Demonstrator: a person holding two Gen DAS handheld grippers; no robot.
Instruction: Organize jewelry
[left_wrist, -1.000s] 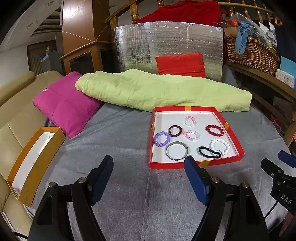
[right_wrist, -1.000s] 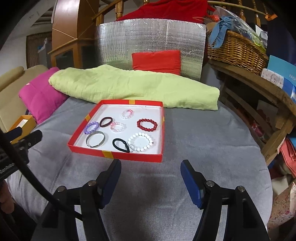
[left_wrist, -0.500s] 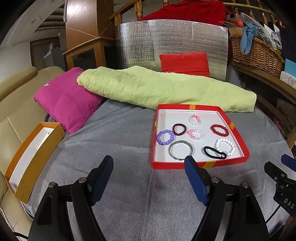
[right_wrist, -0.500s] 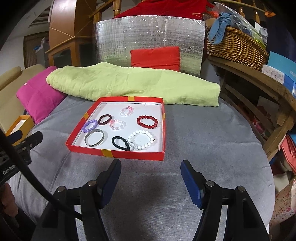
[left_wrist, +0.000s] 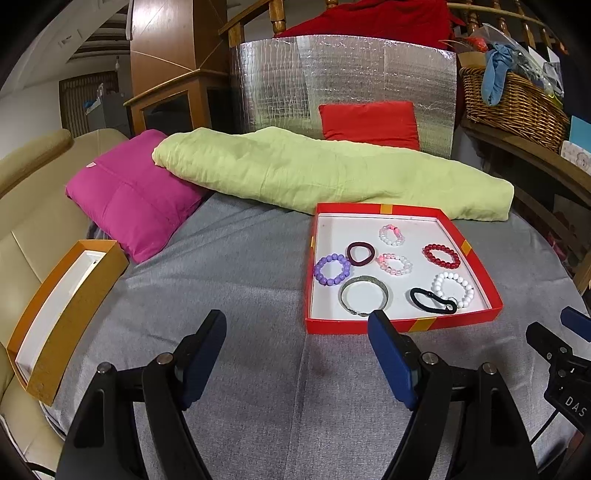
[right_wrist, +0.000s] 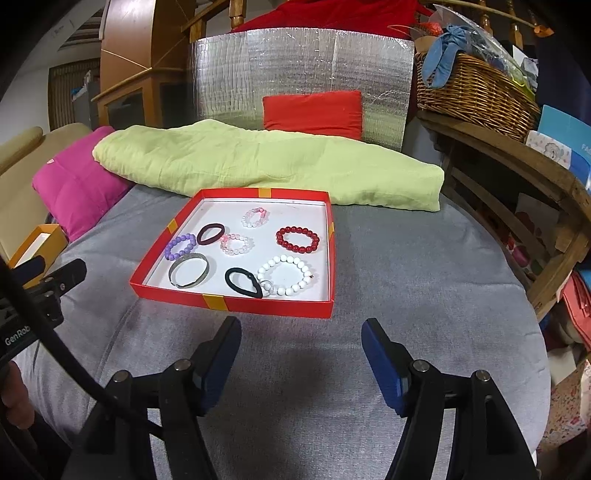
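Both grippers hover low over the grey fabric-covered surface (left_wrist: 236, 280), and neither one holds anything. The left gripper (left_wrist: 297, 354) has its blue-padded fingers spread wide, its right finger just short of the near wall of the shallow red cardboard tray with a white floor (left_wrist: 480, 269). The right gripper (right_wrist: 301, 354) is spread wide too, hanging just in front of that same tray's near edge.

Inside the tray, eight pieces lie flat. Near row: a silver metal bangle (right_wrist: 188, 272) on the left, a black elastic hair tie (right_wrist: 242, 282) in the middle, a white beaded bracelet (right_wrist: 285, 275) beside it, the tie's end touching the white beads. Behind them sit a purple beaded bracelet (right_wrist: 181, 246), a dark maroon hair tie (right_wrist: 210, 233), a pale pink beaded bracelet (right_wrist: 237, 244) and a red beaded bracelet (right_wrist: 297, 240). At the back, a pink-and-white beaded bracelet (right_wrist: 254, 217) lies alone.

Off to the left, well apart from the tray, an open orange cardboard box with a white lining (left_wrist: 62, 317) rests at the edge of the surface. Behind the tray stretches a folded light green quilt (left_wrist: 325, 173), with a magenta pillow (left_wrist: 129, 199) at its left end
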